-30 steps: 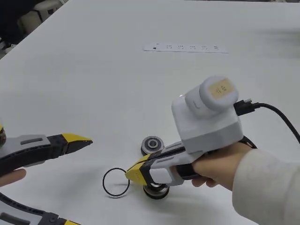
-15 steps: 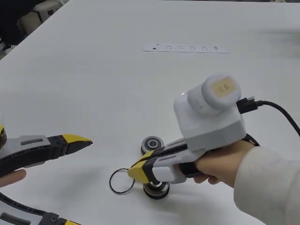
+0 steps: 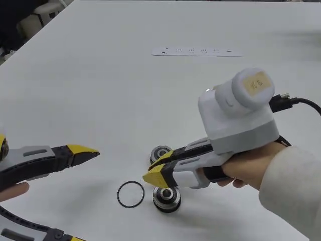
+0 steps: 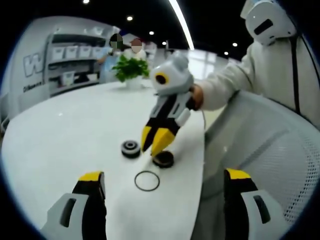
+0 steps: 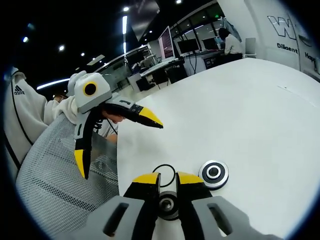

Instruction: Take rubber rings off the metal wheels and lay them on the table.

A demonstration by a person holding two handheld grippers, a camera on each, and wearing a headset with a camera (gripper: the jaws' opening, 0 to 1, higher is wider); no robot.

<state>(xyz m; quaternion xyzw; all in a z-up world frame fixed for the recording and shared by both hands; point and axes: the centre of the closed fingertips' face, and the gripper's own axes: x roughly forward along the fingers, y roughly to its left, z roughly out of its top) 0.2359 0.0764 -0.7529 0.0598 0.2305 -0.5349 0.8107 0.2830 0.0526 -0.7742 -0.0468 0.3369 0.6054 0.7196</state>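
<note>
While our left gripper (image 4: pixel 165 175) is spread wide and holds nothing, the right gripper (image 3: pixel 153 176) hovers just over the nearer metal wheel (image 3: pixel 166 198), with a rubber ring (image 3: pixel 131 194) lying on the table (image 3: pixel 100 90) just beside that wheel. From the head view we see its jaws side-on and cannot judge their gap; the right gripper view looks along them and shows them narrowly apart, empty, the wheel visible between.

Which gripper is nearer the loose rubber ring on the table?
Right. The right gripper hovers just beside the rubber ring, over a metal wheel; the left gripper sits farther off, wide open.
</note>
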